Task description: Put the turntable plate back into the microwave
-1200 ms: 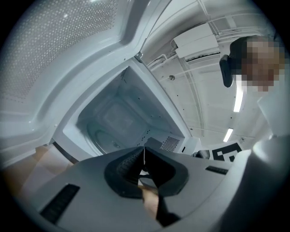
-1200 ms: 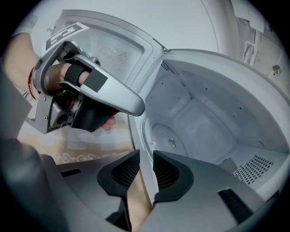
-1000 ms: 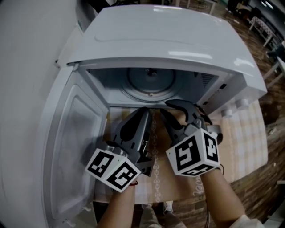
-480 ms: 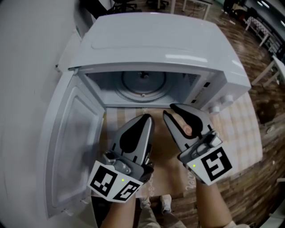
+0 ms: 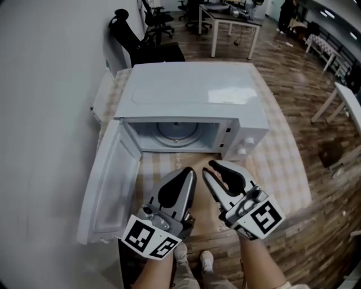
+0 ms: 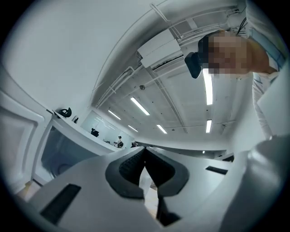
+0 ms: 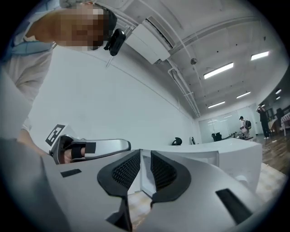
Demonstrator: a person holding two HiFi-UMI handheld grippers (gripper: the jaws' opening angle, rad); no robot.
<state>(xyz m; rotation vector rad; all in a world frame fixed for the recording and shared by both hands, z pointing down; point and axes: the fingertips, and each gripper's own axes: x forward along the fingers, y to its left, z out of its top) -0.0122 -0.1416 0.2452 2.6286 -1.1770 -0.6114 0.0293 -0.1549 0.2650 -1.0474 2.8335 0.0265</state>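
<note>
The white microwave (image 5: 186, 93) stands with its door (image 5: 113, 186) swung open to the left. The round glass turntable plate (image 5: 176, 131) lies flat on the cavity floor. Both grippers hover in front of the opening, well clear of it. My left gripper (image 5: 190, 171) is shut with its pads (image 6: 131, 165) meeting at the tips and nothing between them. My right gripper (image 5: 210, 167) has a narrow gap between its pads (image 7: 127, 170); its jaws are closing on nothing. The right gripper view shows the left gripper (image 7: 99, 146) at its side and the microwave (image 7: 226, 149) ahead.
The microwave sits on a table with a checked cloth (image 5: 276, 163) against the white wall at left. Behind it stand a black office chair (image 5: 132, 34) and a desk (image 5: 231, 17). A white table (image 5: 344, 96) stands at right on the wooden floor. My shoes (image 5: 194, 259) show below.
Both grippers have drawn back from the microwave's mouth and risen. The right gripper has rolled. The view has pulled away, so the whole microwave shows now. The plate stays inside.
</note>
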